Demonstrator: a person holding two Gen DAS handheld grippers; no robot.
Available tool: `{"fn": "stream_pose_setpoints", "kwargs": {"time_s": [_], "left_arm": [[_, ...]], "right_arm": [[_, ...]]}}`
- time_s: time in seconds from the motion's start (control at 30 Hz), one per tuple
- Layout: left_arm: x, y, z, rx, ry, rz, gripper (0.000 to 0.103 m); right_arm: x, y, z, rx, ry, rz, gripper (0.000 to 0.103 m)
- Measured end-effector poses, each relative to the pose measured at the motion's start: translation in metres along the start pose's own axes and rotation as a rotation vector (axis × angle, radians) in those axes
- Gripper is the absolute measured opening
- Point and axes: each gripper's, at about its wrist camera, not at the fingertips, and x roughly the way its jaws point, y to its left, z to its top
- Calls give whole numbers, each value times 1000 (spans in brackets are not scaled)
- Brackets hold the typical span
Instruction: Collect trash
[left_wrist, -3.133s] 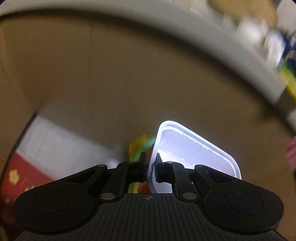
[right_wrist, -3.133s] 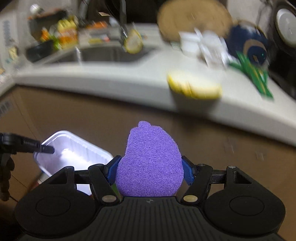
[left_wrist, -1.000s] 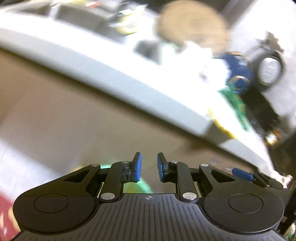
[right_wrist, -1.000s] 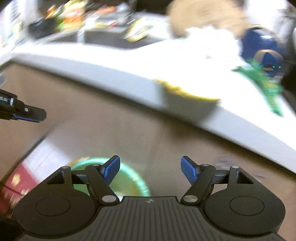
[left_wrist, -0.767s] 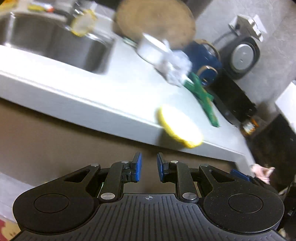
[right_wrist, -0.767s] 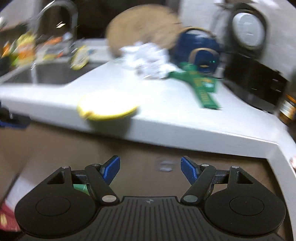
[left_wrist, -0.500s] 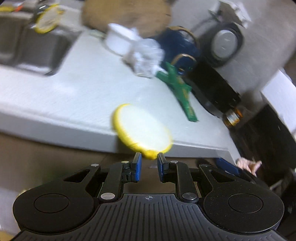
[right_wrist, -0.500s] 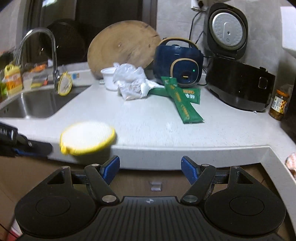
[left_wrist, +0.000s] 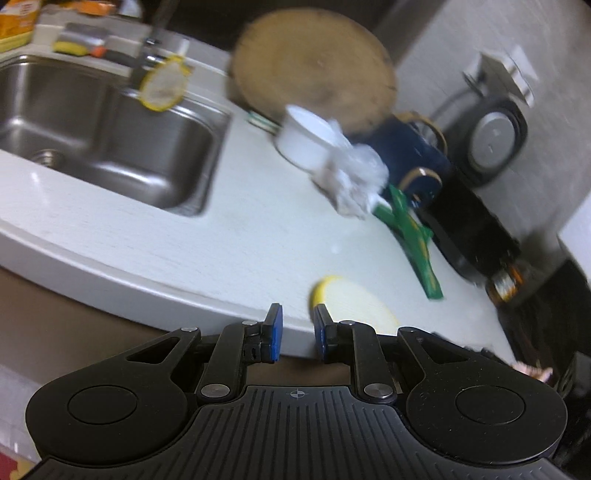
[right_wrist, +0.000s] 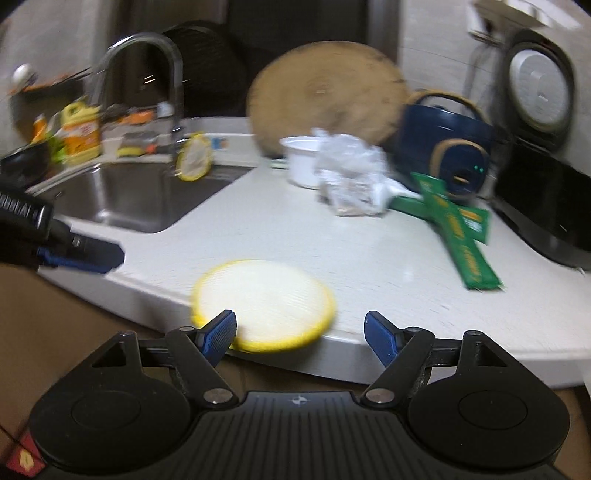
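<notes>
Both tools are empty: the right tool (right_wrist: 300, 328), spread wide, faces the round yellow-rimmed pad (right_wrist: 264, 304) at the table (right_wrist: 369, 258) edge; the left tool (left_wrist: 295, 336), fingers narrowly parted, is off to the pad's left.

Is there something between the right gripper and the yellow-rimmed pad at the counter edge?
Nothing visible is in the way. The right gripper is empty with jaws apart, and the pad lies just ahead of it at the counter edge. The left gripper is off to the side.
</notes>
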Motion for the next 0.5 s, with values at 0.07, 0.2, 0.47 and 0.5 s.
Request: {"fn": "stream_pose_setpoints", "kwargs": {"time_s": [0.07,0.2,0.47,0.5], "left_arm": [[-5,5,4,-12,-20,6,21],[0,8,9,-6,-9,24,21],[32,-9,17,63,67,-1,21],[35,-12,17,75,74,-7,21]], "right_arm": [[5,10,3,-51,7,25,77],[18,25,6,-131,16,40,77],[38,-6,15,-147,-26,-55,79],[43,-14,17,-125,-11,-68,79]]}}
